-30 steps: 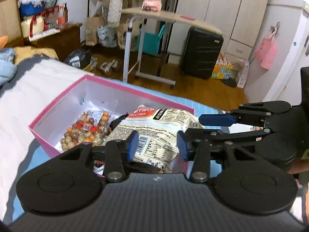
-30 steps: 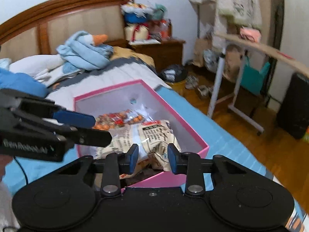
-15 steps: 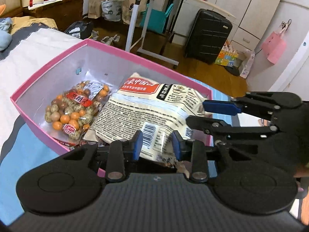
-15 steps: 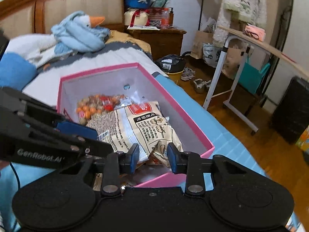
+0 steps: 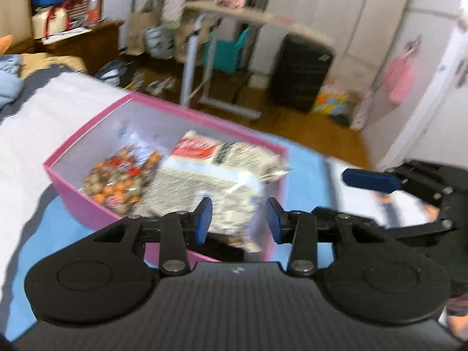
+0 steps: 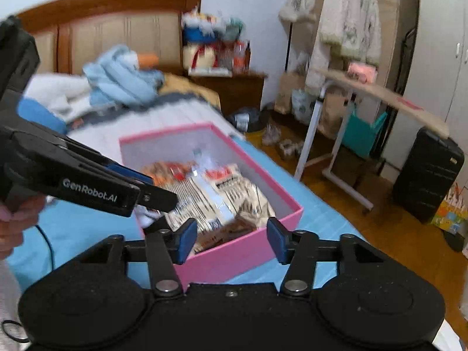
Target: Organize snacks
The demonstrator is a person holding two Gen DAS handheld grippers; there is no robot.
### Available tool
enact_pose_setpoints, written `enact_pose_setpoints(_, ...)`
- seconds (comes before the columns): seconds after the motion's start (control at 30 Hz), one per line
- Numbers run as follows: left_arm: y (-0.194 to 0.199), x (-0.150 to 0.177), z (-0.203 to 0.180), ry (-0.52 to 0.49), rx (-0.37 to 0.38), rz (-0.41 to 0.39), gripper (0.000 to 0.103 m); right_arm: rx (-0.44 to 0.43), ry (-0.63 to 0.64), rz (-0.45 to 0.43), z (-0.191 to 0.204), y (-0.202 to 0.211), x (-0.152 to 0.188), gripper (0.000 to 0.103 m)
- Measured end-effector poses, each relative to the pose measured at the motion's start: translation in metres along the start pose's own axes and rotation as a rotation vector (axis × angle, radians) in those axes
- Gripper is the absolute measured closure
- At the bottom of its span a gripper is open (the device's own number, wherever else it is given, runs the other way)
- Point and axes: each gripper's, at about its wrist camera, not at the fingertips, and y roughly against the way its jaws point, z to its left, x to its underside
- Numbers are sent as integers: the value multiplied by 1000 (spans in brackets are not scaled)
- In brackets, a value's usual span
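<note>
A pink box (image 5: 87, 204) (image 6: 251, 251) sits on the blue bed cover. Inside lie a beige snack bag (image 5: 210, 181) (image 6: 222, 199) and a clear bag of orange and brown round snacks (image 5: 117, 181) (image 6: 166, 171). My left gripper (image 5: 237, 219) is open and empty just above the box's near edge, the beige bag showing between its fingers. My right gripper (image 6: 228, 241) is open and empty above the box's near corner. Each gripper also shows in the other's view: the right one (image 5: 409, 193) at the right, the left one (image 6: 87, 184) at the left.
A white and grey quilt (image 5: 44, 117) covers the bed to the left. Blue clothes (image 6: 122, 82) lie near the wooden headboard (image 6: 111, 29). A side table (image 6: 365, 93), a black suitcase (image 5: 301, 73) and wardrobes stand beyond the bed on the wooden floor.
Both grippers have opened wider and drawn back and up from the box. The beige bag now lies loose in the box.
</note>
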Motion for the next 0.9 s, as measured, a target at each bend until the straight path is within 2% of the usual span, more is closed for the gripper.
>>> enact_pose_setpoints(0.07, 17, -1, -9, -18, 17, -28, 62, 16, -22, -23, -1, 20, -1, 42)
enact_pose_setpoints(0.13, 35, 0, -21, -66, 0, -58, 61, 22, -61, -38, -3, 37, -1, 42)
enact_pose_setpoints(0.3, 64, 6, -38, -120, -2, -65, 56, 80, -120, -62, -3, 81, 5, 41)
enact_pose_setpoints(0.43, 84, 15, -49, -174, -19, -83, 50, 99, -161, -139, 3, 116, 15, 31)
enact_pose_setpoints(0.57, 99, 26, -55, -188, 1, -97, 43, 161, -181, -180, 16, 141, 28, 31)
enact_pose_setpoints(0.73, 109, 42, -63, -217, -8, -108, 37, 304, -280, -166, 25, 157, 44, 30)
enact_pose_setpoints(0.9, 117, 60, -69, -244, -17, -117, 30, 375, -436, -147, 23, 170, 69, 30)
